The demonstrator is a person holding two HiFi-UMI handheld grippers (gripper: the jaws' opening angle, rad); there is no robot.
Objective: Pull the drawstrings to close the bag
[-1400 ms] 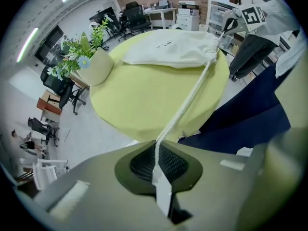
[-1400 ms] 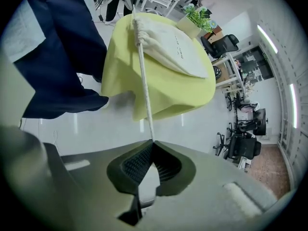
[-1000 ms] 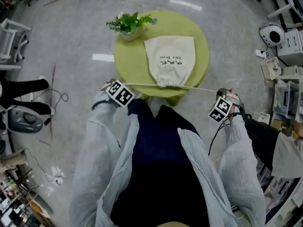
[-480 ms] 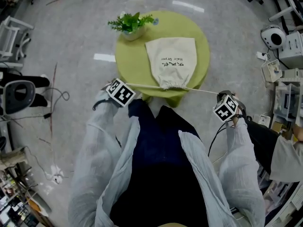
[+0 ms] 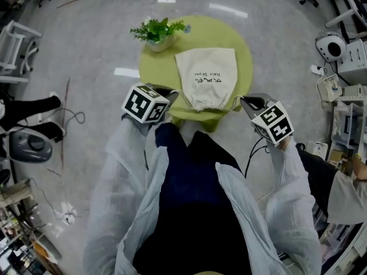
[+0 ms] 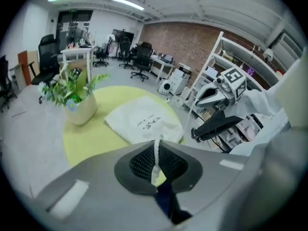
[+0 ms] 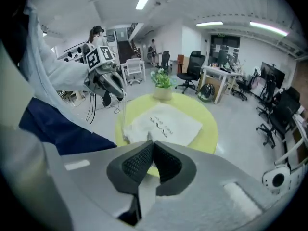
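A cream drawstring bag with dark print lies on the round green table, its gathered mouth at the near edge. My left gripper hovers just left of the mouth, shut on the white drawstring, which runs between its pads. My right gripper hovers just right of the mouth. Its jaws are pressed together, with a bit of cord at their tip. Both cords hang slack. In the left gripper view the bag lies ahead, with the right gripper beyond it.
A potted green plant stands at the table's far left edge. Cables trail over the grey floor on the left. Shelving and a white device crowd the right side. Office chairs and desks fill the room behind.
Both grippers rose and swung inward toward the bag's mouth. The cords, stretched taut in a straight line before, now hang slack.
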